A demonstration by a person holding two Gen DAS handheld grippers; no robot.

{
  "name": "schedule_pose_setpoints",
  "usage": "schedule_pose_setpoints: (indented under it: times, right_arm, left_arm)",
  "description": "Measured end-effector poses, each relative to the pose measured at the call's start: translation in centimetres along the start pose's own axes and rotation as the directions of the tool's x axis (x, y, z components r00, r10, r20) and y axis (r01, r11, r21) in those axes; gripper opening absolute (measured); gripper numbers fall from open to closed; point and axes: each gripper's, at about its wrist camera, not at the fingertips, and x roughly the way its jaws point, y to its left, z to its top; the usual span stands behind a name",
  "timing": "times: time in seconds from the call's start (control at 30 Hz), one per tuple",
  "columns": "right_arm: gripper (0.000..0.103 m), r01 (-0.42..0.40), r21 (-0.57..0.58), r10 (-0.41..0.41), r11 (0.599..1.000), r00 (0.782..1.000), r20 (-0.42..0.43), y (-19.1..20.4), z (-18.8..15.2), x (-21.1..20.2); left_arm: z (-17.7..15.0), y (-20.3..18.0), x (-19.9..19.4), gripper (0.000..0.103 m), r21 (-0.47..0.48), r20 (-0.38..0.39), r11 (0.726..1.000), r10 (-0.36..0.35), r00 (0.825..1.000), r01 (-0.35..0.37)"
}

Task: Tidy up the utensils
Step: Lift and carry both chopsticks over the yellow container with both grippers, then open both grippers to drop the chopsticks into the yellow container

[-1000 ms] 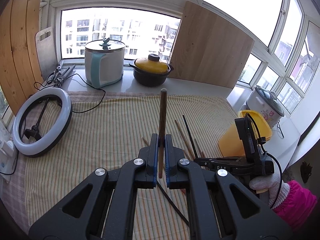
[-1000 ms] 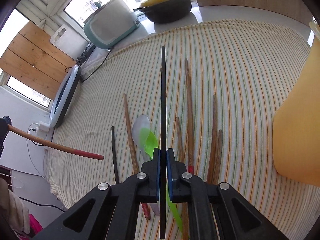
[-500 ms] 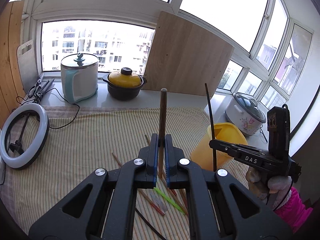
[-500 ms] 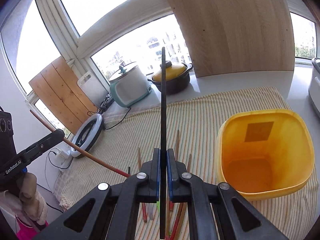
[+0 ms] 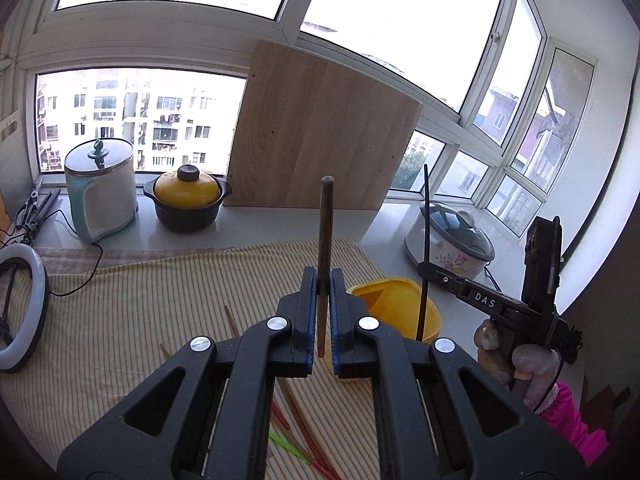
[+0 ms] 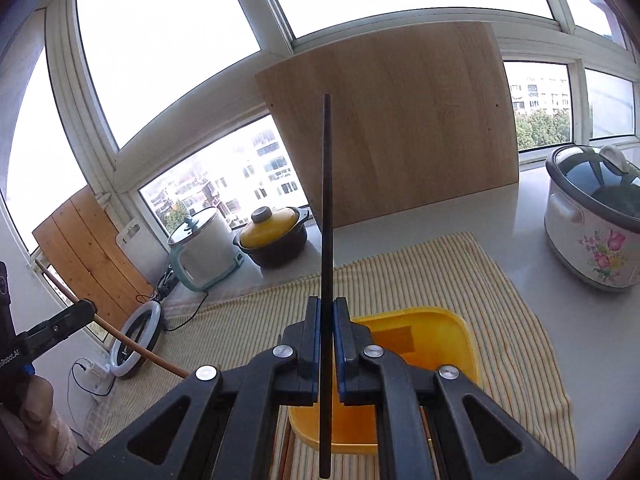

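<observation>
right gripper [image 6: 328, 344] clamps black chopstick [image 6: 327, 240] upright, lower tip over yellow bin [image 6: 452, 344] at frame bottom center, nearer than left gripper [image 5: 323, 320] gripping brown chopstick [image 5: 325, 240] upright left of bin, others on desk [image 5: 140, 320].

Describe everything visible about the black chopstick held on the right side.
The black chopstick is a thin, straight, dark rod, plain and matte; the material cannot be told. The right tool is shut on it below its middle, holding it near upright. Its lower end hangs over the open yellow bin, not yet inside. Only the tool's pads touch it.
</observation>
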Motion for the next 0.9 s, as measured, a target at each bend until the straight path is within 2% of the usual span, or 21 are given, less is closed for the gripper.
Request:
schedule_pose_setpoints:
  times: [0.23,0.43,0.9]
  right_arm:
    - [0.004,0.021,0.043,-0.024,0.999,0.998,0.060,-2.2,1.5,-1.0]
    - [0.004,0.100,0.013,-0.100,0.995,0.989,0.110,-2.9,2.1,-0.9]
    - [0.004,0.117,-0.016,-0.116,0.993,0.993,0.028,-4.1,-1.1,1.0]
  left_arm:
    - [1.6,-2.5,1.6,0.003,0.017,0.010,0.999,-0.046,0.999,0.046]
    - [1.6,-4.4,3.7,0.004,0.031,-0.015,0.997,-0.076,0.997,0.077]
    - [-0.8,-5.3,9.2,0.003,0.032,-0.151,0.998,-0.057,0.987,0.062]
